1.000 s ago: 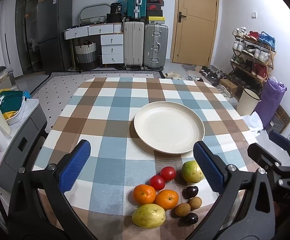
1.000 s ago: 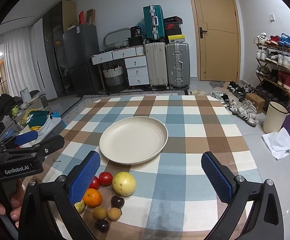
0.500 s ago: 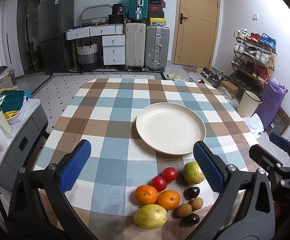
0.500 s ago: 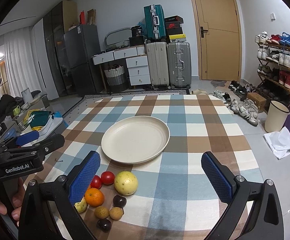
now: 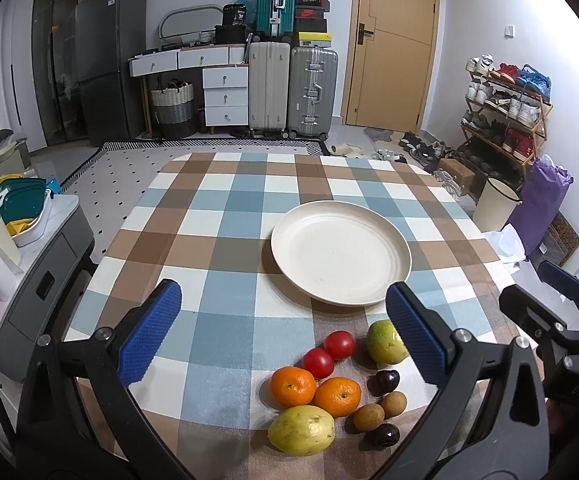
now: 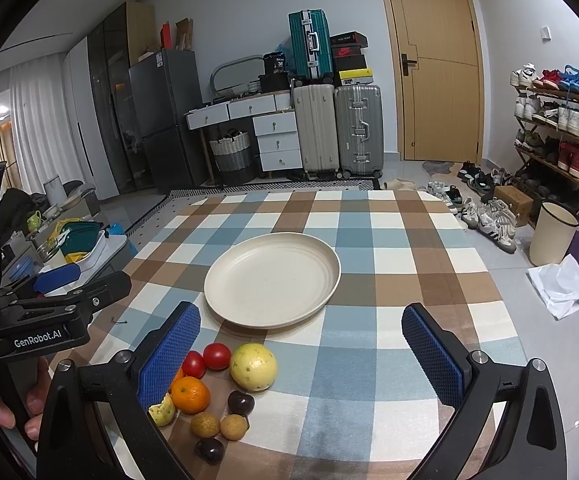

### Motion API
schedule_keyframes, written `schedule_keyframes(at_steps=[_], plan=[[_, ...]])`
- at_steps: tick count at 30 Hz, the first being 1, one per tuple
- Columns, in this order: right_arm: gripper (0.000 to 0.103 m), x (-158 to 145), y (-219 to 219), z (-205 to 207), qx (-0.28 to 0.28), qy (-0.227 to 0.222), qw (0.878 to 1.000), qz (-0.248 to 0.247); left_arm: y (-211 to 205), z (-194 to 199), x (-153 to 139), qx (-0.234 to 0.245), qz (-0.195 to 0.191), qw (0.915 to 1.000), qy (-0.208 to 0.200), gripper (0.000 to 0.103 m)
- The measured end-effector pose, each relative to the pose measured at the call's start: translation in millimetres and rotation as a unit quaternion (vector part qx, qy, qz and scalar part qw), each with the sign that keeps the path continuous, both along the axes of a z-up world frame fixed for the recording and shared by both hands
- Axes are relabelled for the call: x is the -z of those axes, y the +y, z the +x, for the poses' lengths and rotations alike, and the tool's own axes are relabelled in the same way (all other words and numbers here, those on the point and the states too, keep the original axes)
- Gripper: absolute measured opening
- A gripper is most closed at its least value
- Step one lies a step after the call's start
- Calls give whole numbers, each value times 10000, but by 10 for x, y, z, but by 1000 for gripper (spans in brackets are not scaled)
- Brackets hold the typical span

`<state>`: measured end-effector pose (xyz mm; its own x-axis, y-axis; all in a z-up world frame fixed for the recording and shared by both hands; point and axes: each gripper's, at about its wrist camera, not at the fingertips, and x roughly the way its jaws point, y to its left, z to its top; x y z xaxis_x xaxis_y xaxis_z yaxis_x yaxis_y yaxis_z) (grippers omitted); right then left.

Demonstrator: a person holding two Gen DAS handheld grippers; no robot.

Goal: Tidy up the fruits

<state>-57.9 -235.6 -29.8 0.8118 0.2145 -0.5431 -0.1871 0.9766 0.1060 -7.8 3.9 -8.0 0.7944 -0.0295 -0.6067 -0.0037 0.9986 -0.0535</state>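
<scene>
An empty cream plate (image 5: 340, 251) (image 6: 272, 278) sits mid-table on the checked cloth. Near the front edge lies a fruit cluster: two tomatoes (image 5: 329, 353) (image 6: 216, 356), two oranges (image 5: 292, 386) (image 6: 190, 395), a yellow-green guava (image 5: 301, 430), a second guava (image 5: 385, 342) (image 6: 254, 367), two longans (image 5: 369, 417) (image 6: 205, 424) and two dark plums (image 5: 387, 381) (image 6: 241, 402). My left gripper (image 5: 285, 332) is open and empty above the table, left of the fruit. My right gripper (image 6: 301, 352) is open and empty over the front edge, right of the fruit.
A side cabinet (image 5: 33, 256) with cups and containers stands left of the table. Suitcases (image 5: 293, 88), drawers and a door are at the back. A shoe rack (image 5: 505, 108), a bin (image 5: 497, 208) and bags stand on the right.
Both grippers have shifted slightly; the plate and fruit sit a little lower and further right in the views. Both grippers stay open and empty. The fruit has not moved.
</scene>
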Motion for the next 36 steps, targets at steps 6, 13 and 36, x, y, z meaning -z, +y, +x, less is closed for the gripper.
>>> schedule_keyframes(at_steps=[6, 13, 36], plan=[[103, -23, 27, -24, -62, -19, 10000, 28, -8, -5, 7, 6, -15, 10000, -2, 102], [103, -27, 43, -5, -118, -28, 9999, 2, 23, -17, 28, 44, -124, 9999, 29, 102], [103, 48, 13, -5, -181, 35, 9998, 95, 242, -143, 392, 560, -500, 9962, 434, 102]])
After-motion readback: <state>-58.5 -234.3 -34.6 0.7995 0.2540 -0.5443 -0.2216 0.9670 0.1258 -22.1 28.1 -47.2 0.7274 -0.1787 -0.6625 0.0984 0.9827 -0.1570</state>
